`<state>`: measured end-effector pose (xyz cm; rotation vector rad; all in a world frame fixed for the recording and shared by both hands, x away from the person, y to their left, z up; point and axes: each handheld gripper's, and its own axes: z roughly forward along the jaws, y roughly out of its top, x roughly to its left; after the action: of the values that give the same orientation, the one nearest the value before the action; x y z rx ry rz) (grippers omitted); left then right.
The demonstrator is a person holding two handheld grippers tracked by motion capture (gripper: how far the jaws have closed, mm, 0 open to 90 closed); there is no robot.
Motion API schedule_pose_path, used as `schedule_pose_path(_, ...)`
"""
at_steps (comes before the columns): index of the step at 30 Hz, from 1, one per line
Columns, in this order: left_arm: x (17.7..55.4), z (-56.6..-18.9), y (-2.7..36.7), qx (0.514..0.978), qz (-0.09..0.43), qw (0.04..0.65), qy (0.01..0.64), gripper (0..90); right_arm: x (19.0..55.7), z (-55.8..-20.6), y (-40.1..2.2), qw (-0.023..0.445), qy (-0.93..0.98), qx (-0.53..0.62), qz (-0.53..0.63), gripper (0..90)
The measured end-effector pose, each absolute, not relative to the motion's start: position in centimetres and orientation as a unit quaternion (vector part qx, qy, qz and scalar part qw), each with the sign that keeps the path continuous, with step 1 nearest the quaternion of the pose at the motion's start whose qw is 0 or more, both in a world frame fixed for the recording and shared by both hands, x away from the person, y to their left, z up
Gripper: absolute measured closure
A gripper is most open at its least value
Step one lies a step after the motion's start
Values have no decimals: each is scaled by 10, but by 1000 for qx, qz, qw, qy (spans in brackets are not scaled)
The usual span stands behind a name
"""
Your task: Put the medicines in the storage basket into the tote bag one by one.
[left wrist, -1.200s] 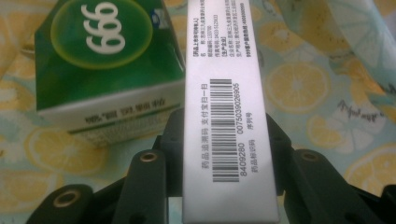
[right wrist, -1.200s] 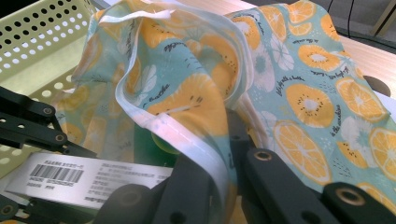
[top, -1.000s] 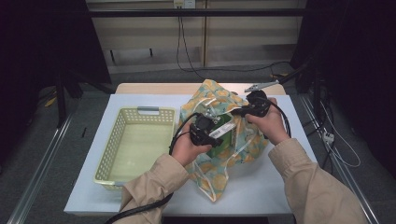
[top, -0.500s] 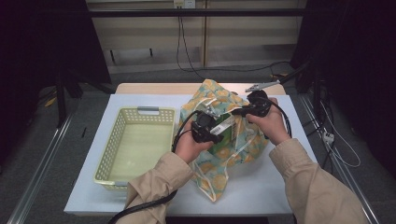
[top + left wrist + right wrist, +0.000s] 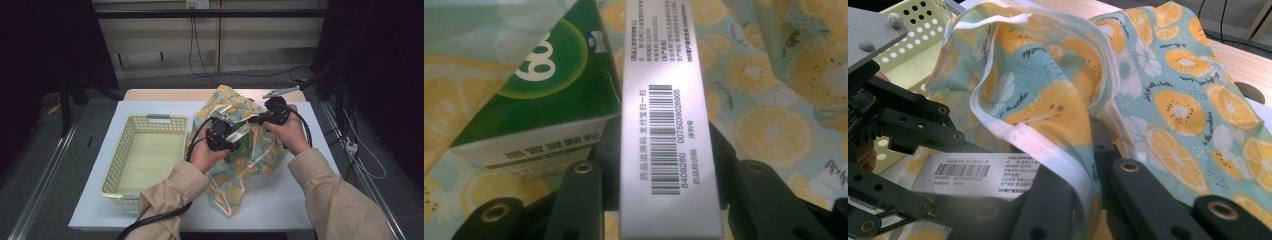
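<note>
The left claw [image 5: 231, 134] grips a green box [image 5: 659, 125] by its narrow sides, long axis pointing away along the jaws, at the mouth of the fruit-print bag [image 5: 245, 165]. The right claw [image 5: 257, 119] is clamped on the bag's white-edged rim [image 5: 1048, 145], holding it open. The basket [image 5: 125, 165] lies left on the bench [image 5: 280, 205].

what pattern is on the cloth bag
Orange citrus slices on pale teal cloth bag, white trim; clearest in the right gripper view.
</note>
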<state>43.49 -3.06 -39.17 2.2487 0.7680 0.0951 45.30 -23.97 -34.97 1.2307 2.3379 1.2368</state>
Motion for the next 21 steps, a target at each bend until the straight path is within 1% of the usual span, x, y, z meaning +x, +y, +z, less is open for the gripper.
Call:
schedule_pose_path(14, 440, -393, -41, 876, 38, 375, 301, 627, 454, -349, -242, 111, 794, 420, 424, 895)
schedule_pose_path(21, 445, -395, -44, 869, 49, 384, 309, 624, 454, -349, -243, 112, 794, 421, 425, 895)
